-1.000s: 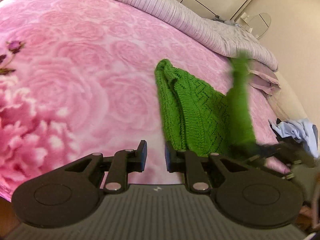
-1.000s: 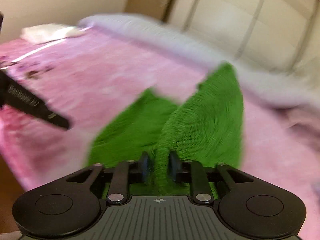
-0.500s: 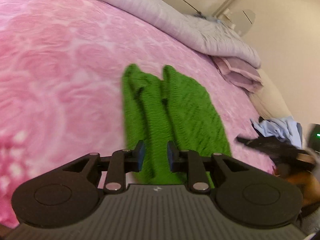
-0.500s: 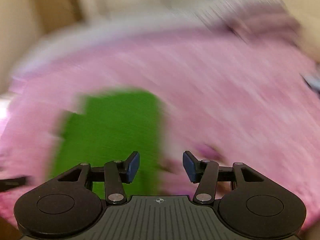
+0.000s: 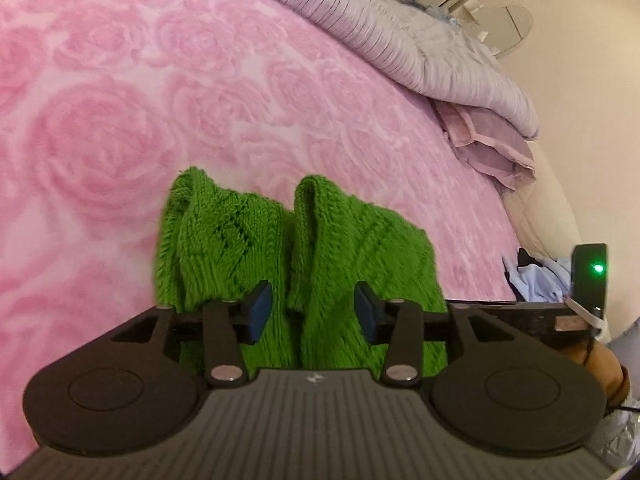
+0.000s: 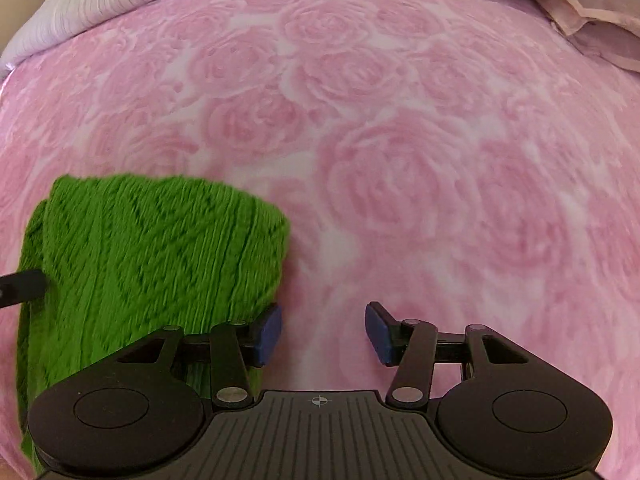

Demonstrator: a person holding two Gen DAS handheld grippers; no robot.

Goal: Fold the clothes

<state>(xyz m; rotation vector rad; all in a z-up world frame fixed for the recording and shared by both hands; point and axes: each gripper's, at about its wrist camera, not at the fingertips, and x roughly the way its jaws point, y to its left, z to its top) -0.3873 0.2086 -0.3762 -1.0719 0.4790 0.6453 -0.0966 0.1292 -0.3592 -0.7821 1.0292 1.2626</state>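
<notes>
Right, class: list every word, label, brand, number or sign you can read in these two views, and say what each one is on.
No readable text in either view.
Left gripper: a small pale mark on its body, too small to read.
Right gripper: a small crosshair symbol on its body, no letters.
Green knit sweater, pink rose blanket: nothing printed.

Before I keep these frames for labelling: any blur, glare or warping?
Left wrist view: sharp, green knit stitches readable, bed edge bowed by the fisheye. Right wrist view: the knit is slightly smeared, pink blanket soft; no glare in either.
</notes>
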